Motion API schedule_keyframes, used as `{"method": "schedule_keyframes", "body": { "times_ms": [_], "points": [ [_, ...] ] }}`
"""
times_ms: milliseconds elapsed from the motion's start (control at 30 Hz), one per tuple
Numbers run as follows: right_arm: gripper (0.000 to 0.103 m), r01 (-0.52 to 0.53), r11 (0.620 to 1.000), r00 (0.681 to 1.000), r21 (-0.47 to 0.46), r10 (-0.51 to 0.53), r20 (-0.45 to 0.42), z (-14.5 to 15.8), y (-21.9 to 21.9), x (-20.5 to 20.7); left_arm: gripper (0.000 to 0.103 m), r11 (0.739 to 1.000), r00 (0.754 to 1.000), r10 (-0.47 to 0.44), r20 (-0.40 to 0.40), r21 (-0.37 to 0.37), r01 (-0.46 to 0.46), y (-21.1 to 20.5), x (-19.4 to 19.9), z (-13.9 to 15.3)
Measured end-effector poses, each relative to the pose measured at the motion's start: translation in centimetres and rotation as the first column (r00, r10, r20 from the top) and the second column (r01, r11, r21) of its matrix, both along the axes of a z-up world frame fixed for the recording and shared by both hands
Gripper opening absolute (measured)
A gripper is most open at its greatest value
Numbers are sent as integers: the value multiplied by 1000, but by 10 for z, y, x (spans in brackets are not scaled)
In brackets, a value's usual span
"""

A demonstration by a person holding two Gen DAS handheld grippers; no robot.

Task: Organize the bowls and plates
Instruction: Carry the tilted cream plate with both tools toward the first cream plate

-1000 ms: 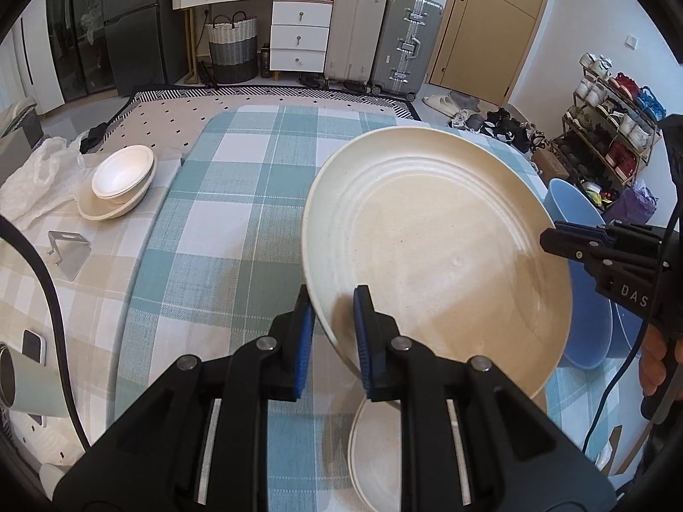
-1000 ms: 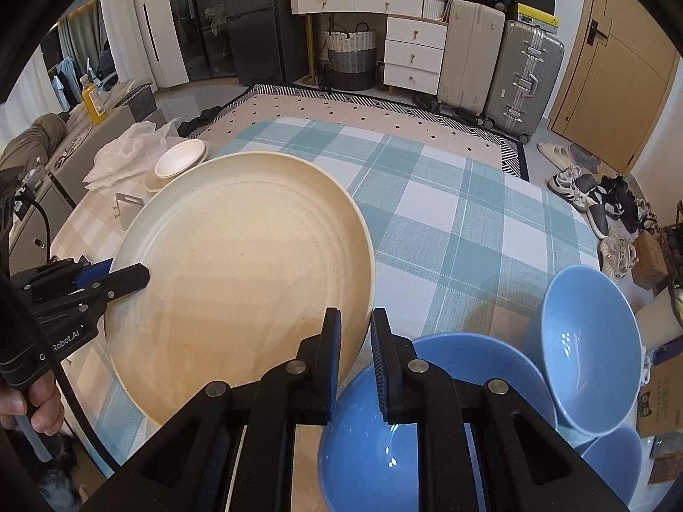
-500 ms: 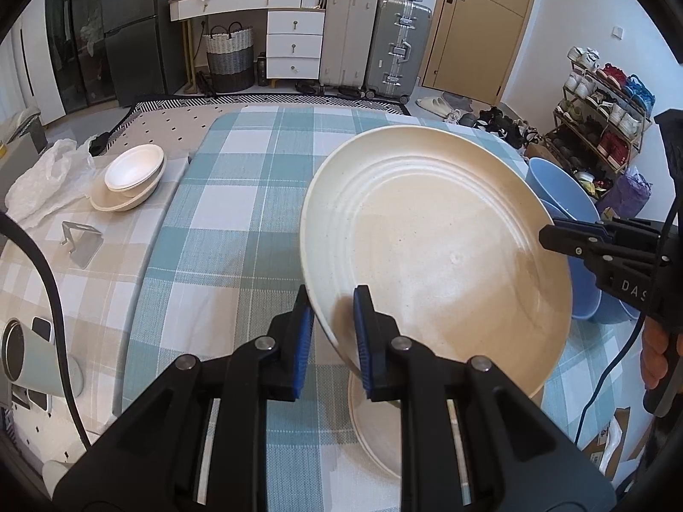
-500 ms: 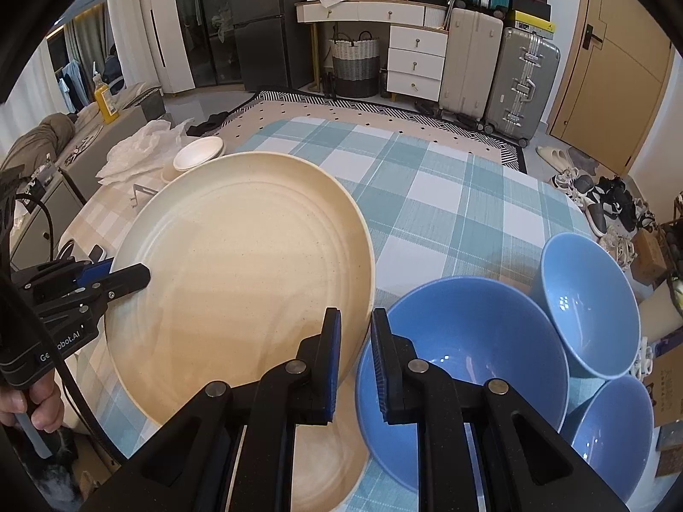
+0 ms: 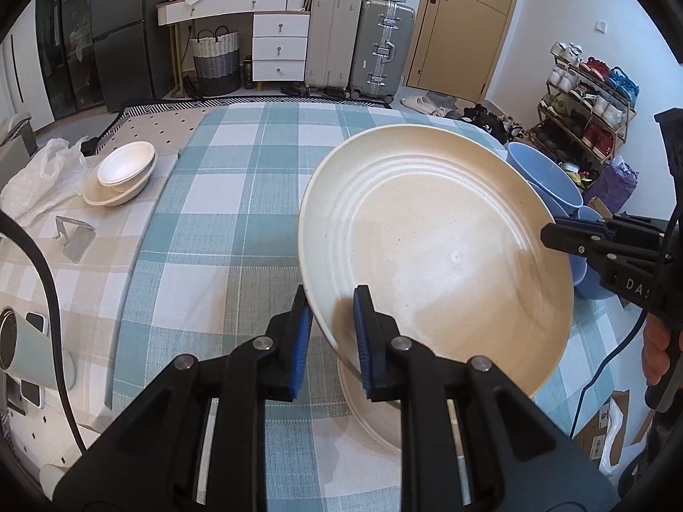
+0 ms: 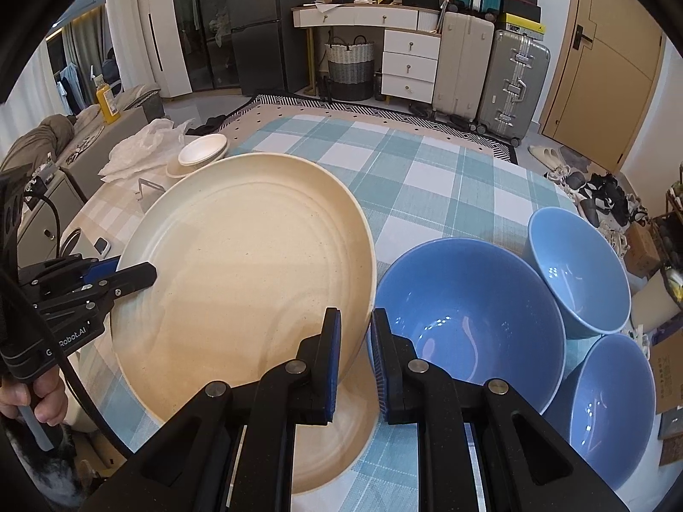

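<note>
A lived-in home — suitcases (image 5: pixel 363 38), a shoe rack (image 5: pixel 589 98), a white dresser (image 6: pixel 410 64) behind the checked table (image 5: pixel 239 196).

I see a cream plate (image 5: pixel 435 251) with a speckled, softly glossy glazed look and raised rings. The blue bowls (image 6: pixel 469 320) shine like smooth glaze; the checked tablecloth (image 5: pixel 239 222) looks like matt woven cloth.

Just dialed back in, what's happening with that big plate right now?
A person has the large cream plate lifted off the checked tablecloth, tilted, with both grippers clamped on its rim: the left gripper on one edge, the right gripper on the opposite edge. Another cream plate lies on the table beneath it. Three blue bowls sit alongside, unstacked.
</note>
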State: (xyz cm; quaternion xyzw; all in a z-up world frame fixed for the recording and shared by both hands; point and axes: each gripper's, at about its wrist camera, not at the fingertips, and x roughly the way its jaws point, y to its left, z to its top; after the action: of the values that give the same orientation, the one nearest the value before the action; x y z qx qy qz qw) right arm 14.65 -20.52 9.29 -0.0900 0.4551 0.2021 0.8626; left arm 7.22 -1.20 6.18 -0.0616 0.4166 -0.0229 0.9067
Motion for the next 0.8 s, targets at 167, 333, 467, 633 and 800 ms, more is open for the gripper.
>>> {"method": "schedule_keyframes", "body": {
  "times_ms": [167, 333, 467, 633, 800],
  "points": [
    [15, -2, 1000, 1000, 2, 2, -3, -5, 1, -10, 15, 1000, 1000, -6, -5, -3, 6, 3, -7, -7],
    [15, 2, 1000, 1000, 6, -2, -20, -15, 1, -15, 15, 1000, 1000, -27, -9, 5, 27, 3, -11, -15],
    [15, 7, 1000, 1000, 4, -7, -28, -23, 0, -22, 15, 999, 999, -32, -14, 13, 32, 1, -13, -22],
    [15, 11, 1000, 999, -4, -11, -33, -30, 0, -30, 15, 999, 999, -42, -22, 21, 43, 1, -13, -32],
    [15, 20, 1000, 999, 0, -20, -50, -39, -2, -37, 16, 997, 998, -62, -34, 36, 63, -3, -11, -41]
  ]
}}
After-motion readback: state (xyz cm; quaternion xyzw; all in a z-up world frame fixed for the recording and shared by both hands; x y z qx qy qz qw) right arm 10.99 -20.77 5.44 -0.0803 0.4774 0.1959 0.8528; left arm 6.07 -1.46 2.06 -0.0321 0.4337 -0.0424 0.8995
